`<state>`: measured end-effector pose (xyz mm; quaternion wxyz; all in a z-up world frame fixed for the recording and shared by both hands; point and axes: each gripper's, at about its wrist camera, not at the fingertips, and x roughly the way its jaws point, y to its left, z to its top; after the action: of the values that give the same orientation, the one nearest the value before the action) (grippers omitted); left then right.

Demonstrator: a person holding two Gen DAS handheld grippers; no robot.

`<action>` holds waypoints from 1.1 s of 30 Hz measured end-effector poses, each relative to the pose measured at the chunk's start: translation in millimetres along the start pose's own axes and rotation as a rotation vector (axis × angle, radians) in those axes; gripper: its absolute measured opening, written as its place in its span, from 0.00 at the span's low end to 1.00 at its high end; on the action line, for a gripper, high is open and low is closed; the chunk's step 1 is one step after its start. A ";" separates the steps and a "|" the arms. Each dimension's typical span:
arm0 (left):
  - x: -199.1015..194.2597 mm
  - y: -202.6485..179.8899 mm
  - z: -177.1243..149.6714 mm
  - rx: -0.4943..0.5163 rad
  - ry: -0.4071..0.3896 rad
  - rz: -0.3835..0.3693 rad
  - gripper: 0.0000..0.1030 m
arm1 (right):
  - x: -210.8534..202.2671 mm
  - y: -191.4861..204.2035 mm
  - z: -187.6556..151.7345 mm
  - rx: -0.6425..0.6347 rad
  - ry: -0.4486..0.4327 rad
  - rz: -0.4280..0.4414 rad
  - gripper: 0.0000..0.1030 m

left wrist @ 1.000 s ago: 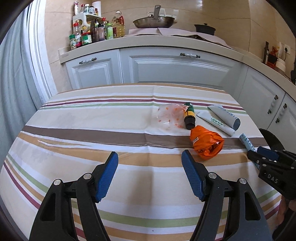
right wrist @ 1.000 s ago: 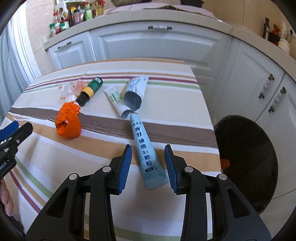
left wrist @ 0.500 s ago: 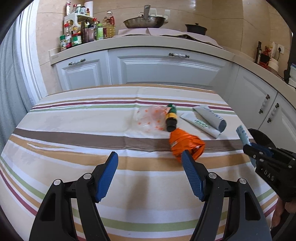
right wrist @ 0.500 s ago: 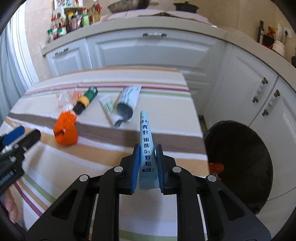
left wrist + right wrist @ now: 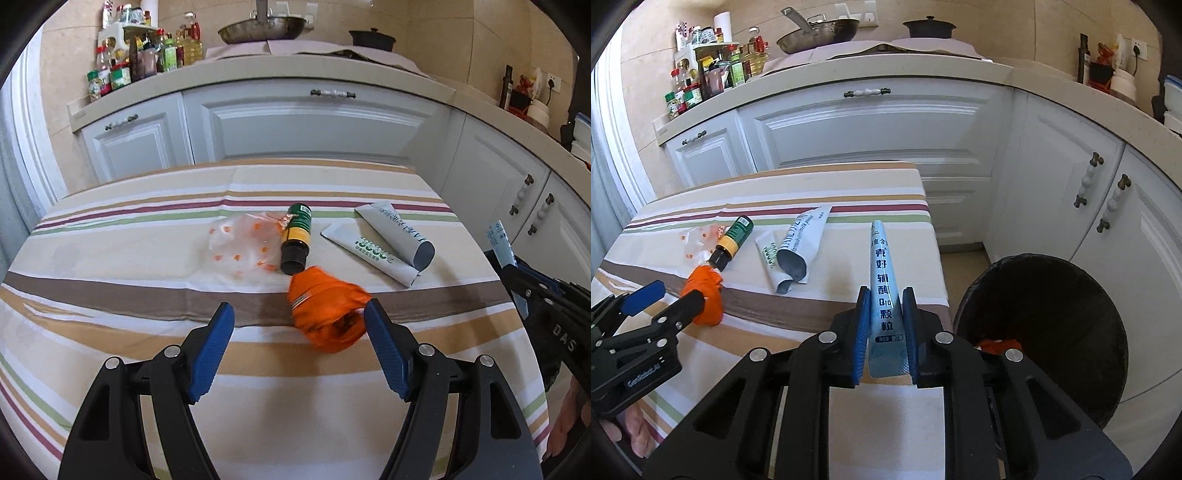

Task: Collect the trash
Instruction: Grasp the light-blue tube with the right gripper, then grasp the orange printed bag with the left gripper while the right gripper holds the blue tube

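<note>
Table: striped cloth [image 5: 147,354], white kitchen cabinets behind.
Right gripper [image 5: 885,328]: clenched on blue sachet [image 5: 882,295], lifted beside black bin [image 5: 1045,332].
Left gripper [image 5: 299,343]: jaws spread, orange wrapper [image 5: 325,314] between them, unpressed.

Two fisheye views, each from a camera mounted behind a handheld gripper, look forward and steeply down along its fingers. The left gripper [image 5: 299,328] view sits close over the striped worktop [image 5: 110,258], facing white cabinets [image 5: 314,125] at 12 o'clock. The right gripper [image 5: 884,325] view hangs at the worktop's right edge, a black bin [image 5: 1045,325] at 3 o'clock. Both share the orange wrapper [image 5: 325,314], the cabinets, and each other's gripper.
</note>
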<state>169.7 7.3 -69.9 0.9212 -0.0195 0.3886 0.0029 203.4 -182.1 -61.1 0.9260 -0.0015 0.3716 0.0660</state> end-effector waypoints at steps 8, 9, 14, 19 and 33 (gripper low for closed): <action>7.2 -4.4 6.0 -0.006 0.021 -0.022 0.69 | 2.8 -2.9 -1.9 0.006 0.004 0.011 0.17; 6.6 -4.8 6.7 -0.009 0.023 -0.028 0.68 | 2.7 -2.6 -2.0 0.007 0.003 0.012 0.17; 1.0 -8.2 9.7 -0.018 0.004 -0.036 0.69 | 1.7 -2.5 -3.4 0.011 0.001 0.014 0.17; 15.9 -10.8 10.6 -0.037 0.046 -0.048 0.69 | 1.5 -2.6 -4.0 0.010 0.005 0.016 0.17; 16.6 -15.3 3.3 0.029 0.043 -0.041 0.35 | 2.8 -6.2 -8.5 0.014 0.021 0.022 0.17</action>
<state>184.0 -8.0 -79.0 0.9127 -0.0141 0.4079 -0.0220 200.4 -188.3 -69.5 0.9214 0.0083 0.3816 0.0735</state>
